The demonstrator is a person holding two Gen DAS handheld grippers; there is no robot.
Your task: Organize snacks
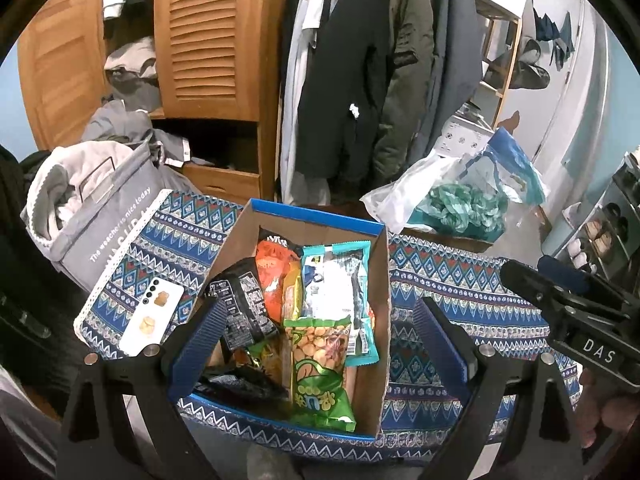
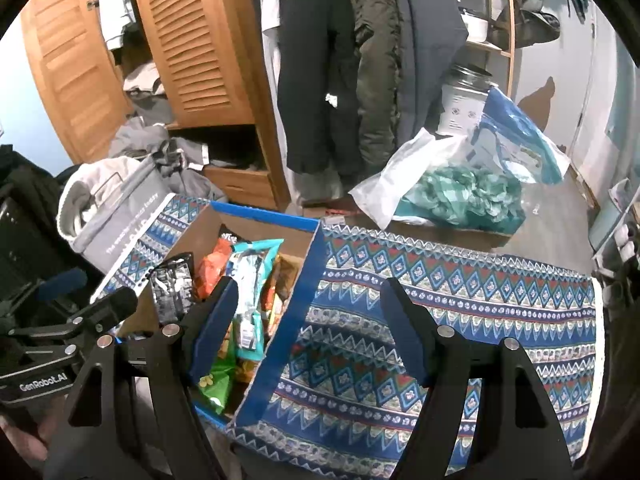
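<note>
The cardboard box of snack packets, long axes running away from the camera, is framed directly beneath the wide, empty left gripper, while the right gripper, equally wide, is offset over the patterned cloth.

Snack packs piled in open cardboard box, approx. six.
</note>
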